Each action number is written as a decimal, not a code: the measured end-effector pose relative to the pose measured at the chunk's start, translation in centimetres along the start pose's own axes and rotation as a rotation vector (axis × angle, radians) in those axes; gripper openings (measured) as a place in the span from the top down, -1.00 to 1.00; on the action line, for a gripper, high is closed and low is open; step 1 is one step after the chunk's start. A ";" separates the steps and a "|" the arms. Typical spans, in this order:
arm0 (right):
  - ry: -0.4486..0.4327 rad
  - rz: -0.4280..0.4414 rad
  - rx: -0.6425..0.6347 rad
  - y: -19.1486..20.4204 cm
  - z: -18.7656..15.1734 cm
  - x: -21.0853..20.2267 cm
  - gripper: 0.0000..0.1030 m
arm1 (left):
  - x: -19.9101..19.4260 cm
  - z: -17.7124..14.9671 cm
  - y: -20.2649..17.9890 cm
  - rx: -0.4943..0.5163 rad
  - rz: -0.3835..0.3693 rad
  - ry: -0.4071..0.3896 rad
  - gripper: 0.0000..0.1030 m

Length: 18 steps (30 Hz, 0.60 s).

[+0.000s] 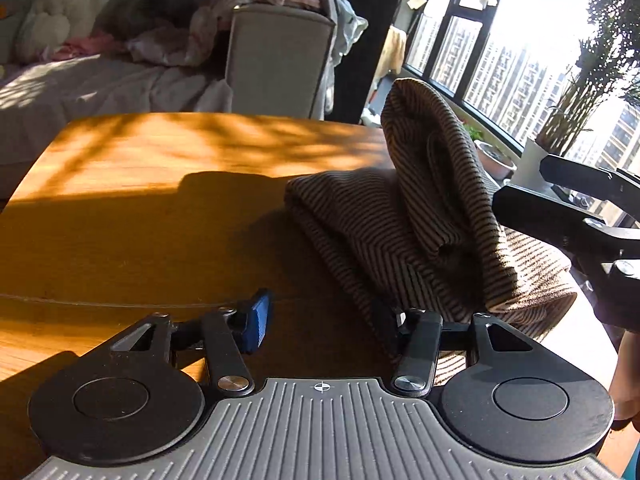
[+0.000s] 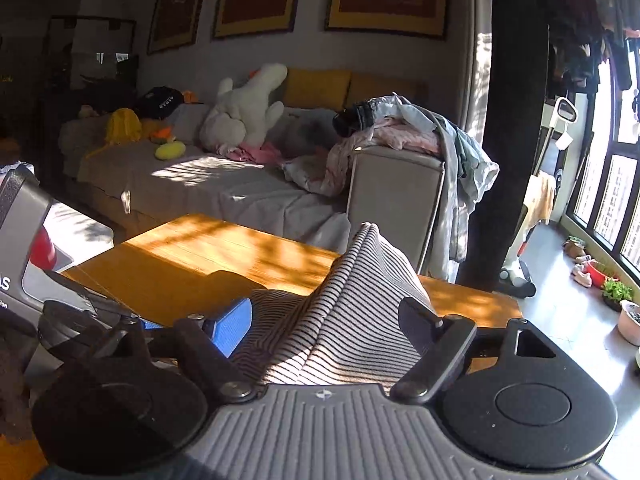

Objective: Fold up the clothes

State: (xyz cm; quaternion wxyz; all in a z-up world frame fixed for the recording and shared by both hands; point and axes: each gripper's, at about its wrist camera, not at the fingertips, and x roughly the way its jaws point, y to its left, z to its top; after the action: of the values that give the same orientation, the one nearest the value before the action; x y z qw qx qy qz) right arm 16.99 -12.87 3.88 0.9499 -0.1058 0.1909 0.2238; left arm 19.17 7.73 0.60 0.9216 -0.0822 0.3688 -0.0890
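A brown-and-black striped garment [image 1: 360, 224] lies bunched on the right part of the wooden table [image 1: 140, 208], with one fold standing up in a tall peak [image 1: 420, 128]. My left gripper [image 1: 320, 320] is open at the garment's near left edge. Bare table shows between its blue pad [image 1: 258, 326] and its other finger, which sits against the cloth's hem. My right gripper [image 2: 324, 320] is open too, and the striped garment [image 2: 340, 312] fills the gap between its fingers and rises beyond them. From the left wrist view, the right gripper [image 1: 520, 184] reaches into the cloth from the right.
A sofa [image 2: 240, 188] with a white plush toy [image 2: 244, 112] stands behind the table, and clothes are piled on its arm [image 2: 400, 128]. A black pillar [image 2: 512, 120], windows and potted plants [image 1: 572, 112] are on the right. A hand [image 1: 628, 380] shows at the right edge.
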 end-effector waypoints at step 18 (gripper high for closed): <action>0.152 0.068 0.087 -2.0 -2.8 0.1 0.55 | 0.0 0.3 0.6 -0.018 -0.017 -0.007 -0.14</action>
State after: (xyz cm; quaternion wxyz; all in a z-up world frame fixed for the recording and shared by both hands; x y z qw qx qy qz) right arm 17.19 -15.39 1.57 0.9283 -0.0744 0.2753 0.2385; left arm 19.46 8.33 0.64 0.9214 -0.0940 0.3655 -0.0931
